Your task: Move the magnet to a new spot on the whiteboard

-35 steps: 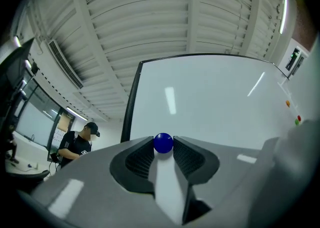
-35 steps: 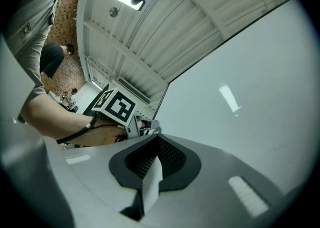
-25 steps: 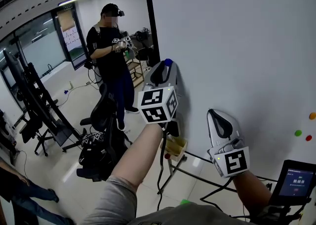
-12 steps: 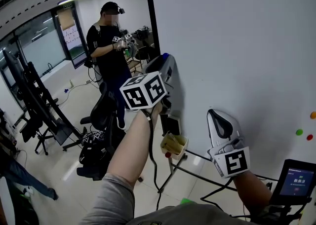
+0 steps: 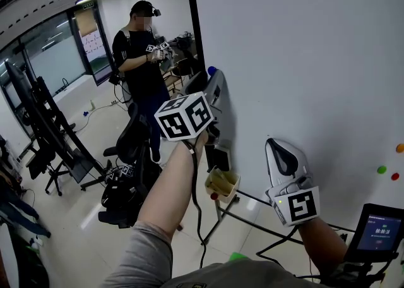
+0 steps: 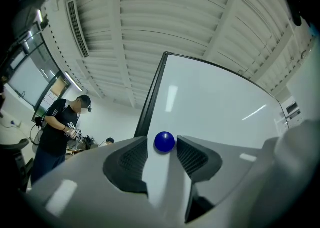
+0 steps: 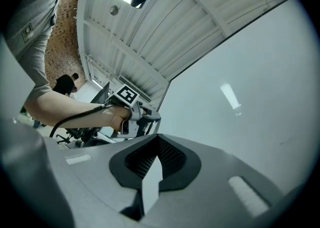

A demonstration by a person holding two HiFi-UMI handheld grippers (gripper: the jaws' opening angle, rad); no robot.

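Note:
A round blue magnet (image 6: 164,142) sticks to the whiteboard (image 5: 303,59) close to its black left edge. In the head view the magnet (image 5: 212,71) shows just past the tip of my left gripper (image 5: 213,83). The left gripper's (image 6: 163,148) jaws are opening. The magnet lies between the pads, with a gap on its left side, and it rests on the board. My right gripper (image 5: 279,149) hangs lower right in front of the board, shut and empty. In its own view the right gripper's (image 7: 157,138) pads meet at the tips.
Orange (image 5: 399,148), green (image 5: 380,170) and red (image 5: 394,177) magnets sit at the board's right edge. A small screen (image 5: 379,230) is at lower right. A person (image 5: 142,59) stands at the back left, with chairs (image 5: 129,154) and stands on the floor.
My left gripper rose and twisted, turning its marker cube, and carried the blue magnet a little higher along the board's left edge. Its jaws have spread apart around the magnet. The right gripper stayed still.

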